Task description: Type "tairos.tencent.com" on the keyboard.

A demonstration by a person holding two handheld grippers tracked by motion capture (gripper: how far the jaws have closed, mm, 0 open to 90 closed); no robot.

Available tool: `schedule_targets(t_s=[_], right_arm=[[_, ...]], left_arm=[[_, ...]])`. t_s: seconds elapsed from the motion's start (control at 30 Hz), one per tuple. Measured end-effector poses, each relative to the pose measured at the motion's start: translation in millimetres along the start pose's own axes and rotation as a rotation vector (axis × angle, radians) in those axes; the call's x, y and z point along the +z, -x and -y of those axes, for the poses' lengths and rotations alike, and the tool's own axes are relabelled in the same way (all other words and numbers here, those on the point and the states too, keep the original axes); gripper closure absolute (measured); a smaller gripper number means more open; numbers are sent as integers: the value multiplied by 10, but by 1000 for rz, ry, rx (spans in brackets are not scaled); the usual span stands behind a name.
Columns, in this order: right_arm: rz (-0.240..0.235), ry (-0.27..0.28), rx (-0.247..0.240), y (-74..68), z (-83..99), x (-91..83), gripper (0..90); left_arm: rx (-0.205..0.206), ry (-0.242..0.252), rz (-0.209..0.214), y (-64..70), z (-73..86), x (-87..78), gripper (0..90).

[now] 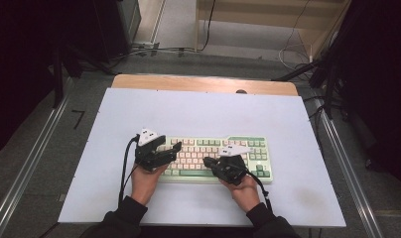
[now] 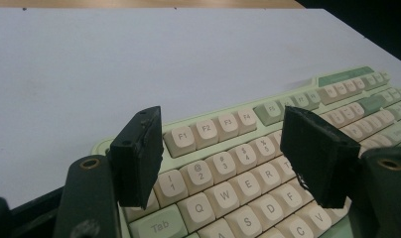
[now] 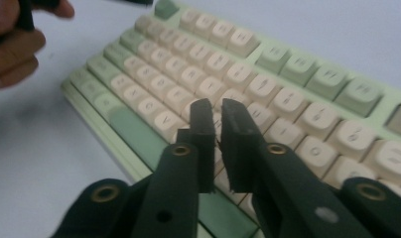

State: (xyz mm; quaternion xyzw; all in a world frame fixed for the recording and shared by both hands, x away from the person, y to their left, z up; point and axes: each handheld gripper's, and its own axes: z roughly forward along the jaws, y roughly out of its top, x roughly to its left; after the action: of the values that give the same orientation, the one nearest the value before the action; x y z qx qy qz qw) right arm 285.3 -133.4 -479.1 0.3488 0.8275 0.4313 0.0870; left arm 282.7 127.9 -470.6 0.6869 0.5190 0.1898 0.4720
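Green-cream keyboard [image 1: 216, 158] partly hidden by hands, left tool [image 2: 228, 148] wide open, right tool [image 3: 216, 144] nearly closed, both empty.

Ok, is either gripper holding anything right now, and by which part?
Nothing is held. The left gripper is open above the keyboard; the right gripper is nearly closed over the keys, gripping nothing.

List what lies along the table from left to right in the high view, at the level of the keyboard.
Bare white tabletop → left gripper, over the keyboard's left end → middle of the green and cream keyboard → right gripper → keyboard's right end → bare tabletop.
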Motion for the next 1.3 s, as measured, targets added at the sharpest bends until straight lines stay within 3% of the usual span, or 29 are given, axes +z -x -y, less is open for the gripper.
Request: schedule_targets(t_s=[0.17,0.23,0.73,1.0,1.3], right_arm=[[48,68,54,128,-35,-148,342],[56,64,69,182,-41,-177,243],[104,80,93,332,-20,-335,183],[118,81,101,370,-6,-367,183],[120,77,101,367,-2,-362,184]], left_arm=[[5,-3,2,3,2,2,336],[2,-1,4,4,2,1,335],[23,-25,20,22,13,-34,257],[63,-29,24,86,35,-99,258],[78,-44,37,128,75,-132,259]])
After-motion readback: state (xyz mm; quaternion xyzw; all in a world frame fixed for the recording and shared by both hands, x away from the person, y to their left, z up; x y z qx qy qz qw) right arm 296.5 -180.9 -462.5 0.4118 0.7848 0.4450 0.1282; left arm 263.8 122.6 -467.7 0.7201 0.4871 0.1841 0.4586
